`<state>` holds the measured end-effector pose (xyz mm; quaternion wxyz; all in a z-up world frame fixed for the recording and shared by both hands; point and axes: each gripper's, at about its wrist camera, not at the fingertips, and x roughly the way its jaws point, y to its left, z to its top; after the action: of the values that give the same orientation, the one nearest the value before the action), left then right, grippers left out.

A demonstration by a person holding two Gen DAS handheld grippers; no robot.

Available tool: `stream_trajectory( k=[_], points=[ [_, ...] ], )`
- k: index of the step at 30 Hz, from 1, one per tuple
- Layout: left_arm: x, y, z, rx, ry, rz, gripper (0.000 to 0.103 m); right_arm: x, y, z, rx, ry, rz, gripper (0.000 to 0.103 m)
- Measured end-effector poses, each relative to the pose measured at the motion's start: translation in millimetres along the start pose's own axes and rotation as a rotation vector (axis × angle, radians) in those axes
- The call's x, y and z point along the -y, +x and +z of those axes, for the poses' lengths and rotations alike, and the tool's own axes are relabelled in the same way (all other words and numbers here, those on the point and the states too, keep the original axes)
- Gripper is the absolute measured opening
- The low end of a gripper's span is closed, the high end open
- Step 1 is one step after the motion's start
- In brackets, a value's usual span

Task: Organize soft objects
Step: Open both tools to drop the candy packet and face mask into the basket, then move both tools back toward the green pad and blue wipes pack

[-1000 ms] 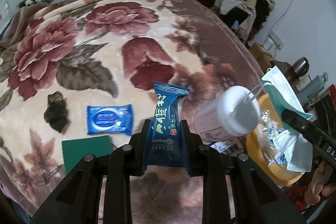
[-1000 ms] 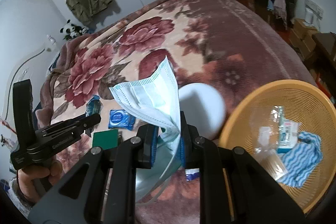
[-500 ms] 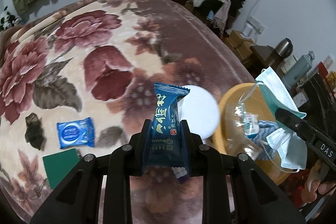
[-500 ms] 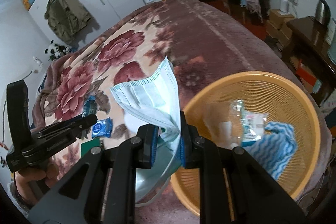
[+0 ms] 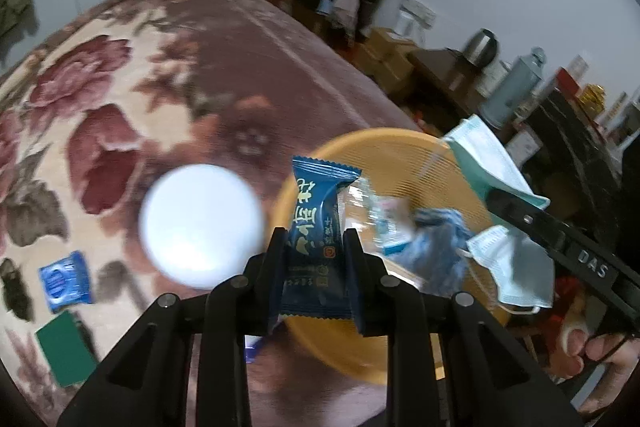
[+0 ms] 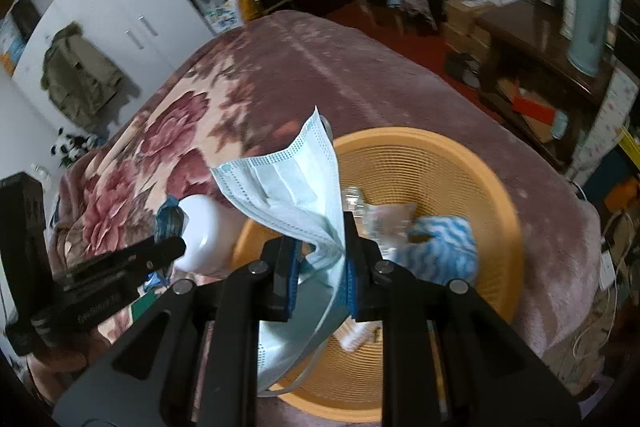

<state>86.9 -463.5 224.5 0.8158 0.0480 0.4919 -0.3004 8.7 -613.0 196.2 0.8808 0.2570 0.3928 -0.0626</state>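
While left tongs (image 5: 314, 259) clamp a blue packet (image 5: 316, 227), right tongs (image 6: 320, 267) pinch a mask (image 6: 292, 187).

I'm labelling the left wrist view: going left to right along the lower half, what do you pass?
Green card → blue wipes packet → white lid → blue snack packet in the fingers → striped blue cloth → face mask.
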Motion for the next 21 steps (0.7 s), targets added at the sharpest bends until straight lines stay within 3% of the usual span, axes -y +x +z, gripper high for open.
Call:
stream_trajectory(
  k=[1, 3, 5, 7, 13, 15, 21],
  points=[
    [6, 5, -1, -0.012, 0.01, -0.024, 0.033, 5, -1, 0, 0.001, 0.016, -0.01, 0.022],
    [15, 14, -4, -0.042, 0.028, -0.07, 0.067, 13, 1, -1, -0.009, 0.031, -0.025, 0.039],
    [17, 18, -7, -0.058, 0.026, -0.09, 0.085, 20, 7, -3, -0.056, 0.05, -0.047, 0.079],
    [17, 18, -8, -0.062, 0.022, -0.101, 0.092, 31, 10, -5, -0.077, 0.1, -0.029, 0.091],
    [4, 11, -8, -0.045, -0.005, -0.056, 0.1, 41, 6, -9, -0.057, 0.151, -0.021, 0.097],
    [0, 9, -9, -0.038, -0.011, -0.038, 0.101, 40, 7, -9, -0.063, 0.149, -0.023, 0.103],
    [-11, 4, -10, -0.026, -0.027, -0.023, 0.102, 32, 9, -12, -0.068, 0.137, -0.014, 0.103]
  ],
)
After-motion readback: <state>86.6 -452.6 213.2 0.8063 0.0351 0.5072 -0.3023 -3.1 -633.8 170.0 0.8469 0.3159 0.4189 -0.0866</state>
